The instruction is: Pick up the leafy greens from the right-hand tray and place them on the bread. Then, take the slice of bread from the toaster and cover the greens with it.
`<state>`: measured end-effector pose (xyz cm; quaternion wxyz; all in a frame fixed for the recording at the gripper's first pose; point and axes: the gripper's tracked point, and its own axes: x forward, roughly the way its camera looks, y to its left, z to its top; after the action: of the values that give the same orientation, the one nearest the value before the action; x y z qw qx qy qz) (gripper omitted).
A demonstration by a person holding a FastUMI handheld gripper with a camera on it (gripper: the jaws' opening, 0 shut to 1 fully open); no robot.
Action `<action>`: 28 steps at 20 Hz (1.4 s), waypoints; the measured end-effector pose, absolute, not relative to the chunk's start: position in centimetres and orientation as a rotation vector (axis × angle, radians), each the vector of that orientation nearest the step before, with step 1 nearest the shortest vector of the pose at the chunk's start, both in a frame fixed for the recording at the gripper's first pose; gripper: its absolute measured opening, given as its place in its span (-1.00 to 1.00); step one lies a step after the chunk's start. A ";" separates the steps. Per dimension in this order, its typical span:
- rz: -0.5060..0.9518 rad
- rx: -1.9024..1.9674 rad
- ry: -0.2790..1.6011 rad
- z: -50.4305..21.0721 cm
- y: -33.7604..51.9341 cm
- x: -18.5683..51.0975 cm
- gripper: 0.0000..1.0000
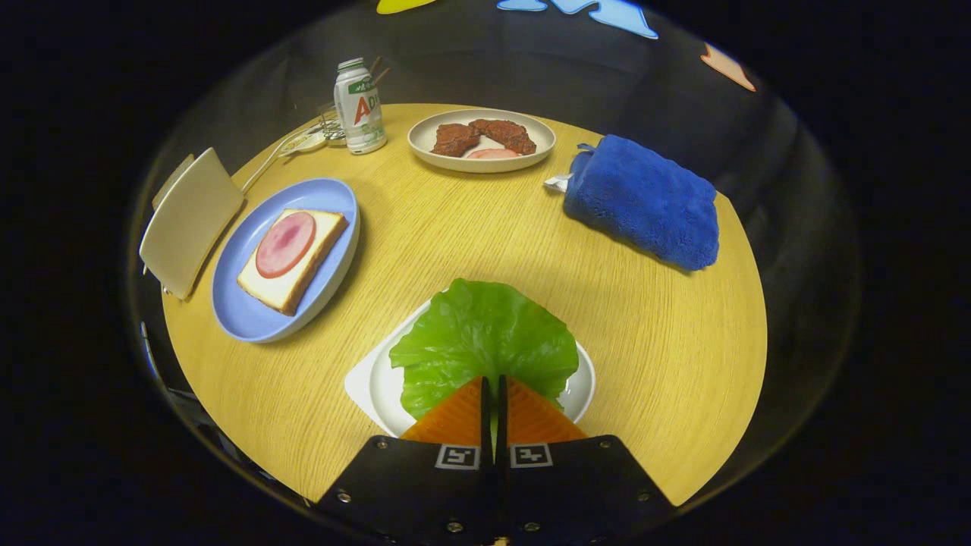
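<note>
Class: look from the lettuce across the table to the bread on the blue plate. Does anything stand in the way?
Nothing visible does. The tongs are shut on the lettuce over its white tray. Between it and the bread on the blue plate lies only bare table.

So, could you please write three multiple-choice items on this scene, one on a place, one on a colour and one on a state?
1. Where does the lettuce leaf lie?
A. on the white tray, reaching between the fingers
B. on the blue plate
C. on the blue towel

2. What colour is the plate under the bread with its round pink slice?
A. white
B. blue
C. green

3. How does the gripper stand?
A. wide open above the bread
B. shut on the bottle
C. fingers nearly closed, a strip of leaf in the gap

Answers: 1 A, the leaf covers the tray just ahead of the fingers. 2 B, its rim is pale blue. 3 C, only a thin slit with green in it parts the fingers.
</note>
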<state>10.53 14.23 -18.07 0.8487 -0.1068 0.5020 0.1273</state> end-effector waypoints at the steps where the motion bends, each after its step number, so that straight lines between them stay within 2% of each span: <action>1: 0.270 -0.214 1.049 -17.5 14.2 10.6 -0.99; 15: 0.312 -0.240 0.956 -10.3 18.6 11.8 -0.99; 28: 0.370 -0.193 0.946 -9.1 26.2 12.9 -0.99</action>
<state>12.91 26.16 -9.09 0.8694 -0.0922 0.4522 0.1766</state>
